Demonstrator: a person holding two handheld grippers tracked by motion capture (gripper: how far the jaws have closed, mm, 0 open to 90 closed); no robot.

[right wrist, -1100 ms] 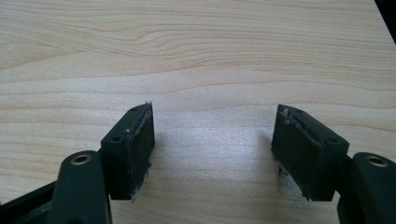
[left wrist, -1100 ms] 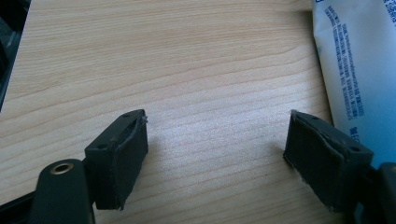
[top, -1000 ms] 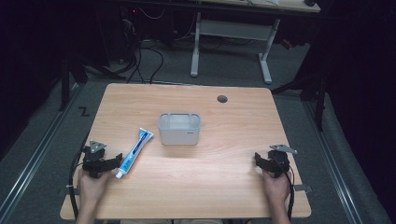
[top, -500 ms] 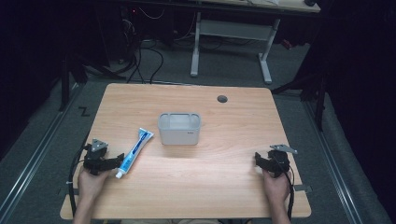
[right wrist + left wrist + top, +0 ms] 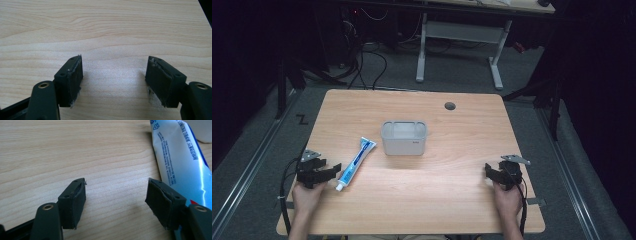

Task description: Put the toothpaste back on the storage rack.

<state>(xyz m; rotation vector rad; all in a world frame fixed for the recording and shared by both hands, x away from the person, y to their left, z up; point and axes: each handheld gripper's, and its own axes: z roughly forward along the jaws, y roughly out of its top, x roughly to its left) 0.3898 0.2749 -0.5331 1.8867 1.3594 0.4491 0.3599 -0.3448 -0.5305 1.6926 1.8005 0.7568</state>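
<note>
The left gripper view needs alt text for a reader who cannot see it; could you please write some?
Two black jaws of the left gripper stand open just above a light wooden table, nothing between them. A blue and white toothpaste tube lies beside the right-hand jaw, running toward the upper right corner.

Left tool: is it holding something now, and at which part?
Nothing is held. The left tool has bare wooden table between its jaws; the blue-and-white toothpaste tube lies beside one jaw.
</note>
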